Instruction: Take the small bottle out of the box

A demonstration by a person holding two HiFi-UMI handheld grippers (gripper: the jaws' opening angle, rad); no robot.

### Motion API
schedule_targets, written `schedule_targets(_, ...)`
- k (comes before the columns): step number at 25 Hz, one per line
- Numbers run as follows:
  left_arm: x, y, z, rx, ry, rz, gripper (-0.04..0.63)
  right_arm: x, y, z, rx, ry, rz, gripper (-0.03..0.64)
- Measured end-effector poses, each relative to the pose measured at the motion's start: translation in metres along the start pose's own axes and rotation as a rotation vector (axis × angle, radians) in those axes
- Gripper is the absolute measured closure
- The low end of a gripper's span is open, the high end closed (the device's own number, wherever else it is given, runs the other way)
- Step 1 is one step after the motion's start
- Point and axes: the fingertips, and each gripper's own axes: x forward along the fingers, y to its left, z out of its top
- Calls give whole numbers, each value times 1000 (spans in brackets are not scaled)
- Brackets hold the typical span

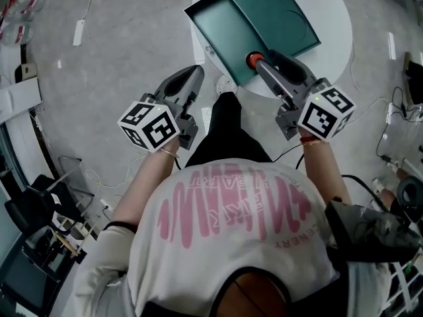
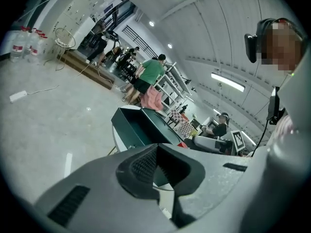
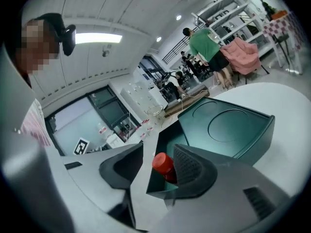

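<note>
My left gripper [image 1: 195, 72] is hanging off the near left edge of the white table [image 1: 334, 18]. Its jaws are together on nothing, and its nose is pointing toward the green box [image 1: 218, 32] from well apart. The box is lying open on the table, its lid [image 1: 281, 12] folded back to the right. The small bottle [image 3: 164, 164] is standing in the box's near corner, still inside, its red cap rising above the rim and its long axis running down into the box, roughly upright. My right gripper [image 1: 264, 63] is by far the nearer of the two. It is reaching in from the near right with its jaws apart, one on either side of the cap. The right jaw's ribbed pad is sitting just beside the cap, while the left jaw is standing clear of it. I am judging that the jaws need only close across the cap and lift along the bottle's own axis.
</note>
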Motion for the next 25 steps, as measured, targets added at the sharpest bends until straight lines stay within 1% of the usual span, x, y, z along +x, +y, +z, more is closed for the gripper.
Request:
schedule_targets(2,2,-2,-3,0,1,-5,589,3,-1,-9,-56,40,-13,431)
schedule_targets(5,10,-13,-12,3,13,-28,588,0,-8,-19,-81,74,-29,419)
schedule_targets(8,14,-22,-23,6,33,-50,588,-1,-12,-22,-113,94,-63,419)
schedule_targets(12,13,-23,-26,-7,31,-49,589,4,-12,-23,-169,127,-105,419)
schedule_targets(18,3,-23,-27,0,25,-57,589,9,-16,-30,-191,177,-168,424)
schedule_targets(19,1,-22,-26,3,23,-57,588,10,-16,-31,-191,183,-180,439)
schedule_targets(20,-2,-21,-25,4,20,-57,588,10,-16,-32,-190,188,-191,474)
schedule_targets(25,-14,-19,-25,-3,2,-41,588,8,-15,-34,-178,199,-205,474)
